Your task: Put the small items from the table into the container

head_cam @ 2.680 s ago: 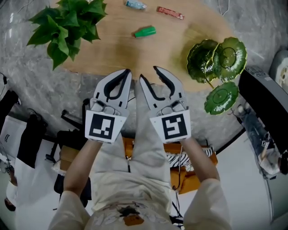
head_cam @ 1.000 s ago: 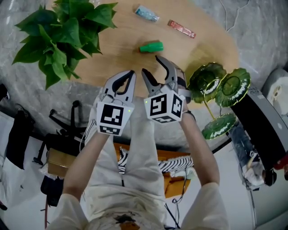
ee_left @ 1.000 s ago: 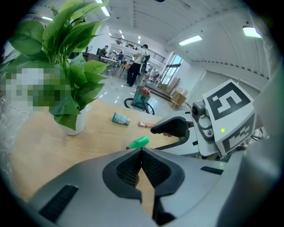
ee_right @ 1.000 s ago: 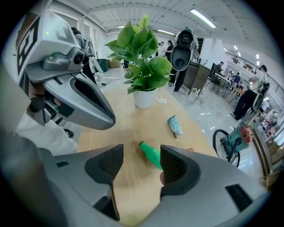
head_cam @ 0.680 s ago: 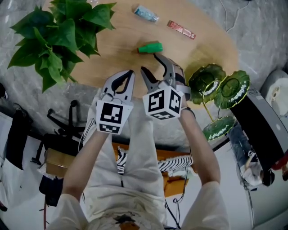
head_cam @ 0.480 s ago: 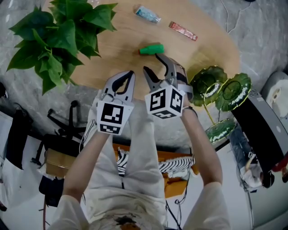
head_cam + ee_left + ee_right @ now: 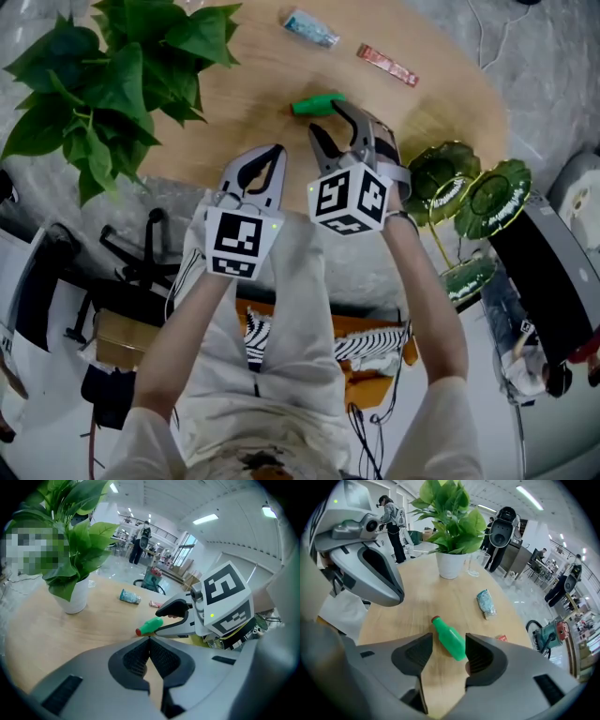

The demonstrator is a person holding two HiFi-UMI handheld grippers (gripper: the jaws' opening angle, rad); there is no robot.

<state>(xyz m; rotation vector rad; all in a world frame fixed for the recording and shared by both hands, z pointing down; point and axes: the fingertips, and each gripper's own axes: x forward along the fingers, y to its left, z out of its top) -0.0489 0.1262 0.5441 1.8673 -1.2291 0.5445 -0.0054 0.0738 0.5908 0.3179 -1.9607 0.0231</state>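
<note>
Round light-wood table (image 7: 234,103), bearing three small items. Small green plastic bottle with a red cap (image 7: 314,104) lying on its side near the middle of the table, cap towards the plant; in the right gripper view it shows between the two jaws. Crumpled teal-and-clear packet (image 7: 311,28) and flat red wrapped bar (image 7: 387,65) lying farther back, well apart from the bottle. Leafy green plant in a white pot (image 7: 112,75) at the table's left side. Tiered stand of green leaf-shaped dishes with gilt rims (image 7: 494,187) at the table's right edge, nothing visible in them. Right gripper (image 7: 448,641), grey with a marker cube, tilted steeply down over the bottle: jaws wide apart and closing, one on each side of the bottle, neither pad pressing it. Left gripper (image 7: 149,639), beside the right one at the near table edge: jaws together at the tips, nothing between them.
</note>
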